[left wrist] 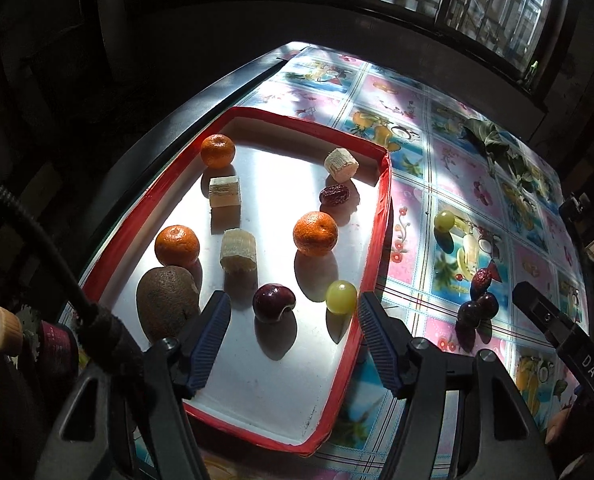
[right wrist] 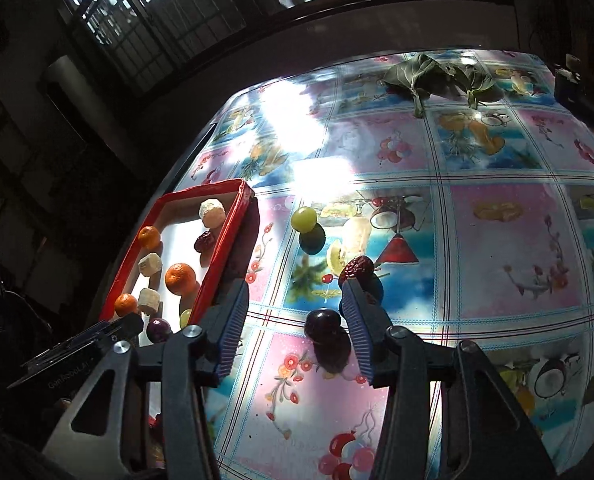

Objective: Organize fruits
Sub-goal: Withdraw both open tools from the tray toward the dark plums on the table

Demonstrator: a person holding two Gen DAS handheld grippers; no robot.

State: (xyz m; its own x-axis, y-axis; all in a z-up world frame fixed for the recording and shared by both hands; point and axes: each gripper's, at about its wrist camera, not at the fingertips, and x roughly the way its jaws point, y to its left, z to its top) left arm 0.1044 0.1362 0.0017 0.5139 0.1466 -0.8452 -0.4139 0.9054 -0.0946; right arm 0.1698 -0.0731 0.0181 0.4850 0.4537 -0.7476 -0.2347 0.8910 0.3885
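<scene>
- My red tray (left wrist: pixel 381 216) holds three tangerines (left wrist: pixel 315 233), a kiwi (left wrist: pixel 165 300), a cherry (left wrist: pixel 273 302).
- Loose on my bench (right wrist: pixel 497 240): green grape (right wrist: pixel 303 218), red date (right wrist: pixel 356 267), dark cherry (right wrist: pixel 323 325).

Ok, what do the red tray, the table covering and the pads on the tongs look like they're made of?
Red tray: looks like thin card or plastic, a glossy white floor with glare, red rim slightly bent. Hard to say which.
Table covering: likely vinyl or oilcloth, printed with fruit pictures, shiny with strong sun reflections.
Pads on the left tongs: blue, ribbed, matte, probably rubber or soft plastic.
</scene>
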